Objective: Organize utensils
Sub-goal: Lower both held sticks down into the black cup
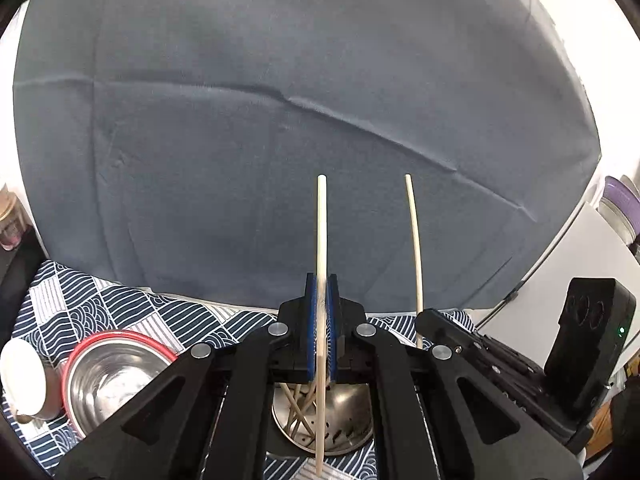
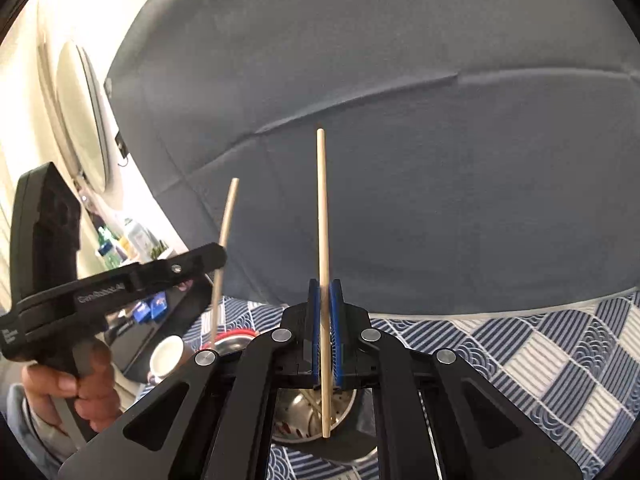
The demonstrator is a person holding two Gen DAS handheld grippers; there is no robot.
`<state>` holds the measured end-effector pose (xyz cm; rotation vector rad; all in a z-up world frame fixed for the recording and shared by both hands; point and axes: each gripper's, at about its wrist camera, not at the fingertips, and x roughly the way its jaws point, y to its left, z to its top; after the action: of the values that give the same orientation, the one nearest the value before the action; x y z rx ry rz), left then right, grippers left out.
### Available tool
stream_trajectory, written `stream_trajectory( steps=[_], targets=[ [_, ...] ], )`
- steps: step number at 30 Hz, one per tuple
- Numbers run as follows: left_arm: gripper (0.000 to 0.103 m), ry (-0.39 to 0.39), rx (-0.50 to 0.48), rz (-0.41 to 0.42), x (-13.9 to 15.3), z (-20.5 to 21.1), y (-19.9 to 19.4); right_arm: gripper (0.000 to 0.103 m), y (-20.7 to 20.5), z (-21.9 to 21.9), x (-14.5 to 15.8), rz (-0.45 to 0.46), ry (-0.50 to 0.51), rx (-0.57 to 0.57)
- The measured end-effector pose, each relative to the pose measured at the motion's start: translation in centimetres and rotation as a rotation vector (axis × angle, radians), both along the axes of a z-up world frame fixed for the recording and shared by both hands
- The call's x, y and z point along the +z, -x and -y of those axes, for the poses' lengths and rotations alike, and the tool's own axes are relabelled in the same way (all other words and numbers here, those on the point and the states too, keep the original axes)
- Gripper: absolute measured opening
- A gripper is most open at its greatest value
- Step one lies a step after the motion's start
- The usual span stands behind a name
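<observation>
Chopstick [image 1: 322, 240], pale wood, clamped between the blue pads of the left gripper [image 1: 322, 300]; fingers [image 1: 312, 320] fully closed on it, stick pointing away from the camera, its near end over a perforated steel utensil holder [image 1: 352, 432] that holds more sticks. Second chopstick [image 2: 323, 240] clamped the same way in the right gripper [image 2: 324, 304], fingers [image 2: 338, 320] closed tight, its near end over the same holder. Both grippers side by side above the patterned blue-white cloth [image 2: 540, 360]. Left of the holder: red-rimmed steel bowl [image 1: 116, 376], then a white cup [image 1: 22, 376]. Beyond, a grey-blue sheet [image 1: 280, 100] fills the background. Person's hand [image 2: 68, 392] grips the left handle.
</observation>
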<state>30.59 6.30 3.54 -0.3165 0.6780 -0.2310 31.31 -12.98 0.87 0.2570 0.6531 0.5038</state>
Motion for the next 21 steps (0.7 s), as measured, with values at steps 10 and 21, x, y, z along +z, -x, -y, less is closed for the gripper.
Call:
stream_trajectory(
  steps=[10,21],
  targets=[
    [0.005,0.007,0.006,0.101,-2.4,0.4,-0.5,0.005,-0.6,-1.5,-3.2,0.035,-0.029,0.012],
    [0.005,0.004,-0.01,0.125,-5.5,0.5,1.2,0.005,0.4,-2.2,-6.4,0.005,0.002,-0.002]
  ],
)
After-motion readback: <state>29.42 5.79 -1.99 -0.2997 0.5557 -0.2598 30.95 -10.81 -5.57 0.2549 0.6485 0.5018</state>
